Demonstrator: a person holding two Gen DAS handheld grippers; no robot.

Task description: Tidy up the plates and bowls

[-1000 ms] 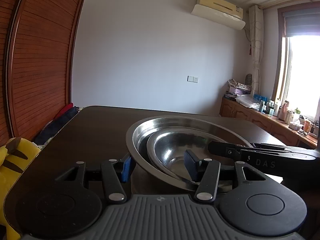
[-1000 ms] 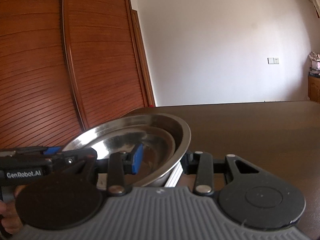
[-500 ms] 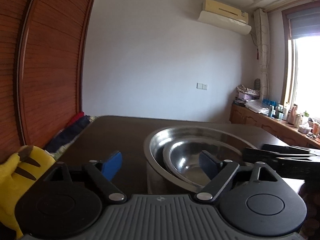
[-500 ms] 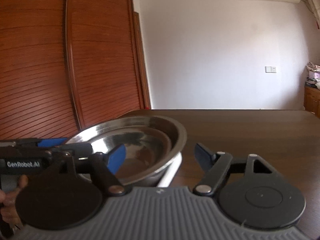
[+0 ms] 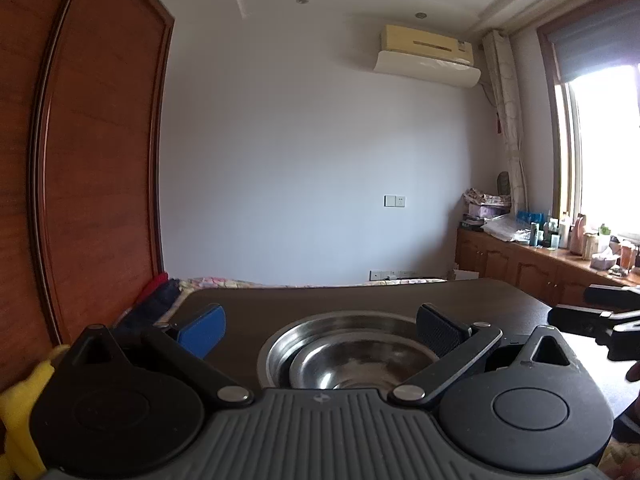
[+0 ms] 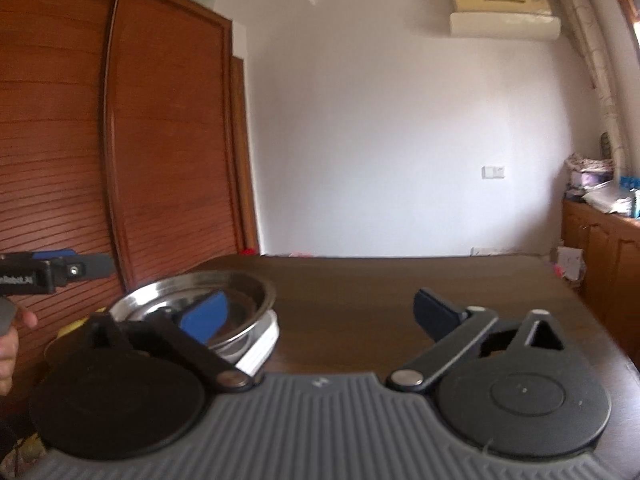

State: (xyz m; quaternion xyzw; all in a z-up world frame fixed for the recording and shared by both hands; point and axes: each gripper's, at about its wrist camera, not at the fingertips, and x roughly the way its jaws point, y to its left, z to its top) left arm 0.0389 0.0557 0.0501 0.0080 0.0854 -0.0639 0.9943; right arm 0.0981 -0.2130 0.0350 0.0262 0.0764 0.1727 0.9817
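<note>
Both grippers have let go of the bowls and backed off since the earlier frames, where each had a finger inside the rim. Left gripper: jaws spread wide, empty; they opened earlier in the last second and nothing sits between the pads now. Right gripper: jaws have just been opening, now wide and empty too, with only bare table between them.

Bowls: two steel ones, nested, the smaller inside the larger. They rest on what looks like a white plate, seen only as a pale edge under the rim in the right view. Stack stands on the dark table, near edge, left half.

Key relation: from the left gripper the stack lies straight ahead and below, centred between the open fingers, close. From the right gripper it lies off to the left, partly behind the blue left pad; this gripper points past it at bare table. In the left view the right gripper's black body shows at the far right edge, apart from the bowls.

Judgement: left hand is the nearer and better lined up for any further nudge or lift of the stack. Bowls are round, so no long axis governs the approach; only the rim matters. Stacking looks done here. No loose plates or bowls visible elsewhere on the table.
</note>
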